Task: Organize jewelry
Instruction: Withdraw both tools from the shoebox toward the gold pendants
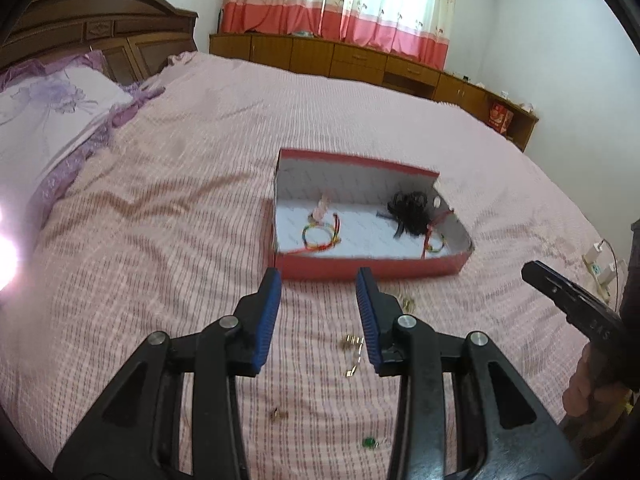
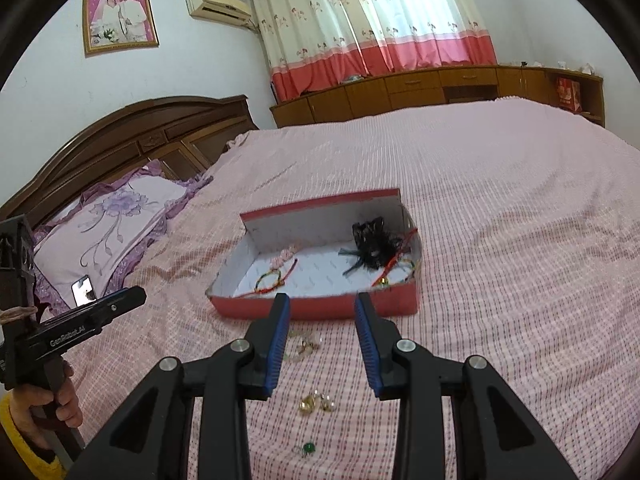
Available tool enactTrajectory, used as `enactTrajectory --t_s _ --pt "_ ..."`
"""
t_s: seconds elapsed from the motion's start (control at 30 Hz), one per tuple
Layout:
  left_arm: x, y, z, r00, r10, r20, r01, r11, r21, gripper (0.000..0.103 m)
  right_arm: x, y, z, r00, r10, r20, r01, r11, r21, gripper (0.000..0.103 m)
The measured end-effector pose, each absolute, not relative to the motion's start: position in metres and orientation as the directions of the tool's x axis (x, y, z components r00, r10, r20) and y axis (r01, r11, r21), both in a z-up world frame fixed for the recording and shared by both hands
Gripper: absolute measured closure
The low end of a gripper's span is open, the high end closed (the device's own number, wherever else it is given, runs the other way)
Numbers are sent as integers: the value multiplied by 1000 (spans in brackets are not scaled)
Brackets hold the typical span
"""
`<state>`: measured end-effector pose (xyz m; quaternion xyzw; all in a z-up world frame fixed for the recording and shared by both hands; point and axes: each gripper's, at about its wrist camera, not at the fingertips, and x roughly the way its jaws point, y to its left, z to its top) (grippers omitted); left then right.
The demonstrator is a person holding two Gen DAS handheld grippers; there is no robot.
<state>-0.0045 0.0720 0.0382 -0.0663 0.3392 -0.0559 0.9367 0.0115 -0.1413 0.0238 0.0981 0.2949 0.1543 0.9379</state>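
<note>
Both pairs of fingers, left gripper point(image 1: 318, 276) and right gripper point(image 2: 322, 300), hovered released and empty over loose gold trinkets point(image 2: 316, 402) on the bed point(image 2: 500, 240); between pickups, judging next a careful pinch, then the red box point(image 2: 320, 306)

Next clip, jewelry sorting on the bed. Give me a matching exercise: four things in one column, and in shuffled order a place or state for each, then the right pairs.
Things
1. black hair accessory
2. green-stone ring
3. multicolour cord bracelet
4. right gripper

Place or state
A. on the bedspread, outside the red box, nearest the camera
B. inside the box, at its left end
C. open, nothing between the pads
D. inside the box, toward its right end

Pairs: 1-D, 2-A, 3-B, 4-C
</note>
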Motion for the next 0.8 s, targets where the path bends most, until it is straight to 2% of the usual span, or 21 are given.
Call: enactTrajectory --t_s 0.33,0.6,0.8 --pt "-21 77 2 690 -148 -708 46 986 -162 73 4 -126 -6 723 361 -589 -236 930 281 67" --pt "-30 81 -21 634 -149 -759 42 987 -158 73 4 -111 -33 672 352 -651 -235 936 263 57" --pt "-33 79 -38 589 -161 -792 53 986 -161 73 8 -105 -50 640 334 -693 -224 943 248 54"
